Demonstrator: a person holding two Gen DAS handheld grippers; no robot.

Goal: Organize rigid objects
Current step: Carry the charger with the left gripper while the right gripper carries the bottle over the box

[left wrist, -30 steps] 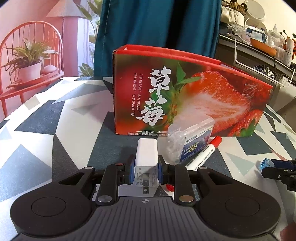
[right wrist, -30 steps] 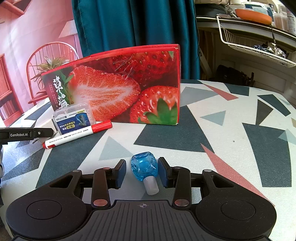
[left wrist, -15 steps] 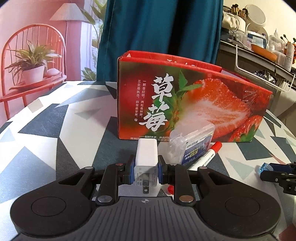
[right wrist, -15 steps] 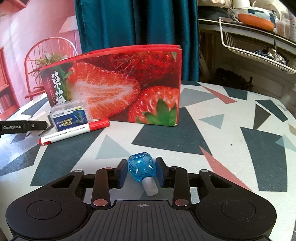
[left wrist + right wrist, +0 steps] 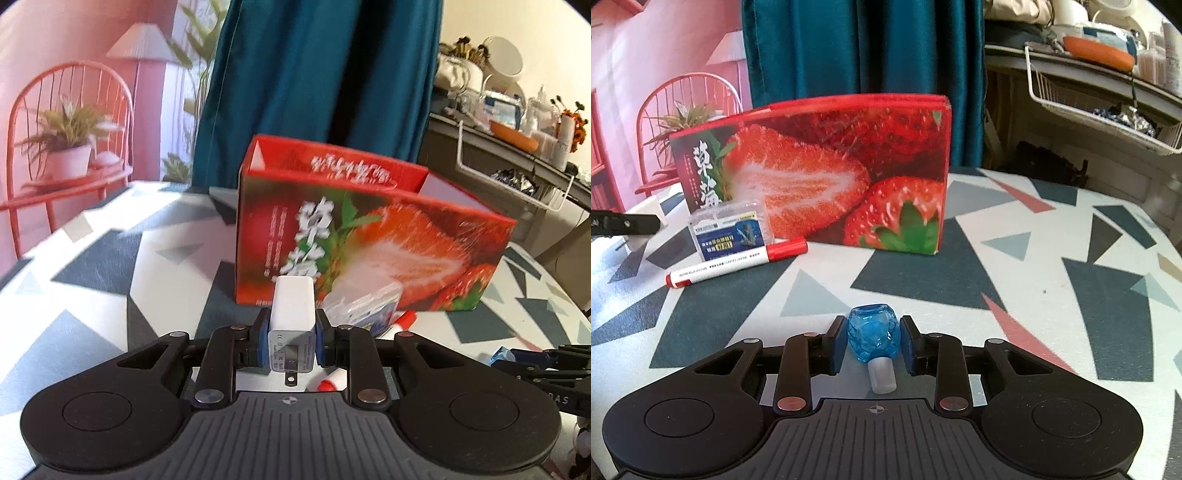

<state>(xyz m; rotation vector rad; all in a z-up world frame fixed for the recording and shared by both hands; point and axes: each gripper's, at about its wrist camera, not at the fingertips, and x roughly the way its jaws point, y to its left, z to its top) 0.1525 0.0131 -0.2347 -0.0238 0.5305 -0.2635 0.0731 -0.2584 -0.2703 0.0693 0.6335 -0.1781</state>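
Between left gripper (image 5: 291,334) jaws: white charger (image 5: 293,314) clamped, prongs toward camera, off table | strawberry box (image 5: 369,236) straight ahead, open top higher up | right gripper (image 5: 873,341) closed on blue bottle (image 5: 874,334), cap toward camera, box further.

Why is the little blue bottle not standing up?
It is lying on its side. The blue bottle rests on the table with its white cap pointing toward the camera, between the right gripper's pads.

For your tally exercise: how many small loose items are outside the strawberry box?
4: white charger in left jaws, blue bottle in right jaws, marker and clear case before the box.
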